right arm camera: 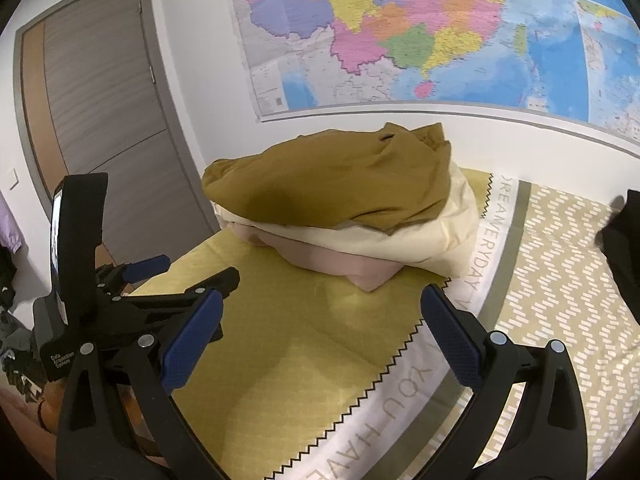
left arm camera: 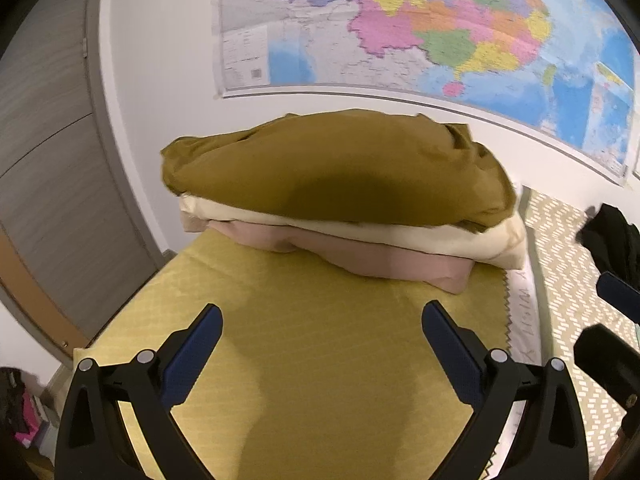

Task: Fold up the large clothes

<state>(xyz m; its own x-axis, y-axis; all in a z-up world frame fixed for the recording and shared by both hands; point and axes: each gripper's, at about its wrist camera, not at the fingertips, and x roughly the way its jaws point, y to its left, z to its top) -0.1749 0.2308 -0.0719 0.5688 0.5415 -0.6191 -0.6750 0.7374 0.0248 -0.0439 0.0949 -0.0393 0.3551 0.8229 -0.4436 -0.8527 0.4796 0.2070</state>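
Note:
A stack of folded clothes lies at the far end of the yellow bed cover (left arm camera: 304, 360) (right arm camera: 280, 320). An olive-brown garment (left arm camera: 332, 168) (right arm camera: 332, 176) is on top, a cream one (left arm camera: 440, 240) (right arm camera: 432, 236) under it, a dusty pink one (left arm camera: 380, 260) (right arm camera: 340, 264) at the bottom. My left gripper (left arm camera: 322, 344) is open above the cover, short of the stack, holding nothing. My right gripper (right arm camera: 320, 336) is open too, empty, nearer the cover's zigzag edge. The left gripper (right arm camera: 188, 280) shows in the right wrist view at lower left.
A dark garment (left arm camera: 612, 240) (right arm camera: 624, 248) lies to the right on the patterned bedspread (left arm camera: 560, 280) (right arm camera: 560, 264). A map (left arm camera: 400, 24) (right arm camera: 420, 32) hangs on the white wall behind the stack. A grey door (left arm camera: 48, 168) (right arm camera: 104, 112) stands at left, clutter on the floor below.

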